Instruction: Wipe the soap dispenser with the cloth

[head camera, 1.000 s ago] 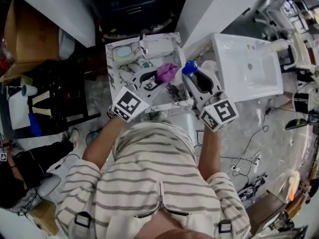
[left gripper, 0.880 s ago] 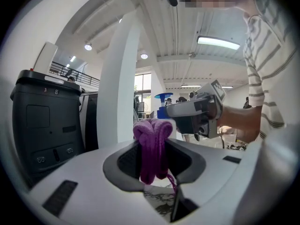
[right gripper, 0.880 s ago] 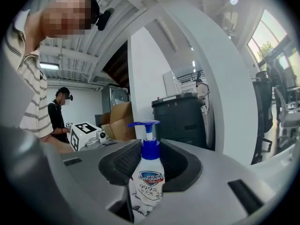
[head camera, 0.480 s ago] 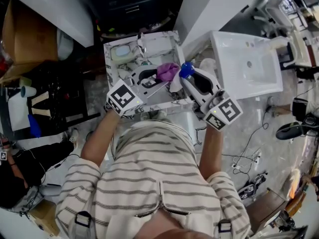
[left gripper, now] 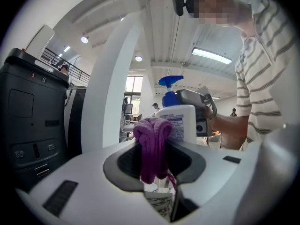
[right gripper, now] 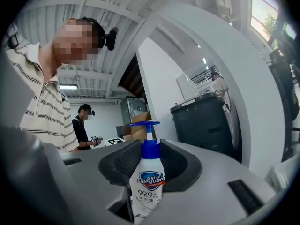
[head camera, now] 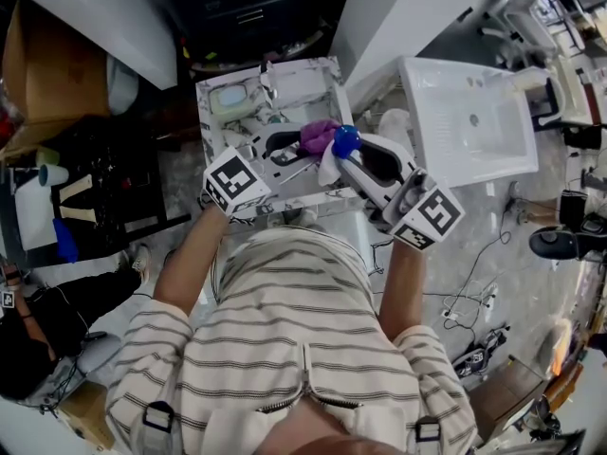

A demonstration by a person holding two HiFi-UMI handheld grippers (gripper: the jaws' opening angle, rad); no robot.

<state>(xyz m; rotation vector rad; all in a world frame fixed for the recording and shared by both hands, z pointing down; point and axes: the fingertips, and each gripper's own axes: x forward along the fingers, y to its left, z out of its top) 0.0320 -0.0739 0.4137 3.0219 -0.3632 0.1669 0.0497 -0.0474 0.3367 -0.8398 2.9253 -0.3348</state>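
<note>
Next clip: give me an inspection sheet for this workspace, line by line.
Surface: marbled counter, partly under the grippers.
Job's things: purple cloth and blue-pumped soap dispenser, both held up, close together; contact unclear.
Clutter: pale oblong dish on the counter's far side.
Grippers: left gripper shut on the cloth; right gripper shut on the dispenser.
Cables: loose cables on the floor, right.
Surroundings: white basin right, dark cabinet ahead, cardboard box left.

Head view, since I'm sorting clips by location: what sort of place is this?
Probably a lab or workshop staged as a bathroom: a white rectangular ceramic washbasin beside a marble-patterned counter, with loose black cables on the speckled grey floor.
</note>
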